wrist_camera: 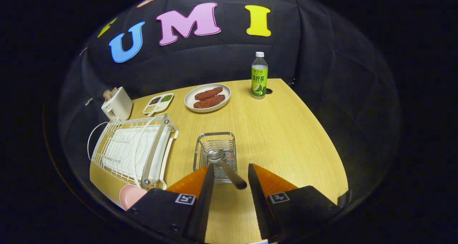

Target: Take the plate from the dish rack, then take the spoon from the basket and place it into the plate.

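The gripper [230,172] is spread open, with a clear gap between its two orange fingers [195,181]. They press on nothing. Each finger carries a small black-and-white square marker on its black base.

The spoon [225,167] lies in the wire basket [215,144], just ahead of the fingers. Its bowl rests inside the basket and its dark handle rises out toward the gripper, so that the end of the handle stands in the gap between the two fingertips. The handle end is closer to the left finger than to the right one, but I cannot tell if it touches either.

The pink plate [130,195] is on the wooden table [286,136], beside the left finger's base and just in front of the near corner of the white dish rack [134,149]. Part of the plate is hidden behind the gripper body. The dish rack stands to the left of the basket, near it but not touching.

Beyond the basket, well apart from the fingers, there is a white oval dish [207,98] with two reddish-brown pieces of food, a small divided tray [158,103] with different fillings, a white toaster [117,103], and a bottle [259,76] with a white cap. The bottle has a green label with some characters on it, but they are too small to read with certainty.
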Demonstrator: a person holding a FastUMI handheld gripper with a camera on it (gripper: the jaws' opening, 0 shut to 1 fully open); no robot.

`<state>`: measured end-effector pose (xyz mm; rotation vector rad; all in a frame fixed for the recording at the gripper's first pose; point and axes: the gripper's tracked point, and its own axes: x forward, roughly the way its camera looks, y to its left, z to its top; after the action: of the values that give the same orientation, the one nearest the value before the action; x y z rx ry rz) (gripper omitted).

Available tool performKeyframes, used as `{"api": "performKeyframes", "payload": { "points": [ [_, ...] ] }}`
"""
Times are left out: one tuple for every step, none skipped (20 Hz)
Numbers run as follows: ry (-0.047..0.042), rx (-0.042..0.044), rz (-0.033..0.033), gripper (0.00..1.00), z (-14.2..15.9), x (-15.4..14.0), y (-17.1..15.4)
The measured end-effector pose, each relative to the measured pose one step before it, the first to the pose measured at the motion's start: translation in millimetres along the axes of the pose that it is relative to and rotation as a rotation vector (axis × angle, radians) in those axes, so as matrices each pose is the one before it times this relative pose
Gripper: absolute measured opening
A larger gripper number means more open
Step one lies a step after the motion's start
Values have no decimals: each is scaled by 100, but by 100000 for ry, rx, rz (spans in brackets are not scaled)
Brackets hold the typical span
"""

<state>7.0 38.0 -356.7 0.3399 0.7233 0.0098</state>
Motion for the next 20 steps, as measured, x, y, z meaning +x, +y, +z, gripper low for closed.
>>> {"api": "performKeyframes", "payload": {
  "points": [
    [769, 721, -578, 54, -85, 348, -159],
    [778, 466, -785, 41, -238, 187, -173],
    [1171, 701, 324, 36, -269, 204, 7],
    [1331, 1088, 1837, 30, -371, 239, 454],
    [90, 1391, 2276, 28, -46, -231, 635],
    [387, 302, 1823, 24, -271, 20, 415],
    [-257, -350, 1873, 21, -25, -171, 520],
    [674, -1499, 988, 18, -170, 152, 328],
    [-990, -1738, 433, 17, 122, 17, 138],
    [68, -931, -15, 15, -3, -64, 13],
    [-65, 133, 32, 14, 140, 50, -70],
    [453, 1178, -126, 14, -53, -49, 88],
    [-761, 957, -300, 12, 360, -156, -87],
    [-1234, 379, -865, 12, 527, -149, -319],
    [-870, 220, -1003, 12, 458, -331, -232],
    [-1000, 167, -461, 12, 520, -337, -63],
    [-917, 321, -65, 12, 529, -425, -48],
    [-1071, 464, 181, 12, 556, -320, -34],
    [-1392, 265, 118, 12, 650, -358, -8],
    [-1060, 169, -155, 12, 479, -303, 19]
  ]
}}
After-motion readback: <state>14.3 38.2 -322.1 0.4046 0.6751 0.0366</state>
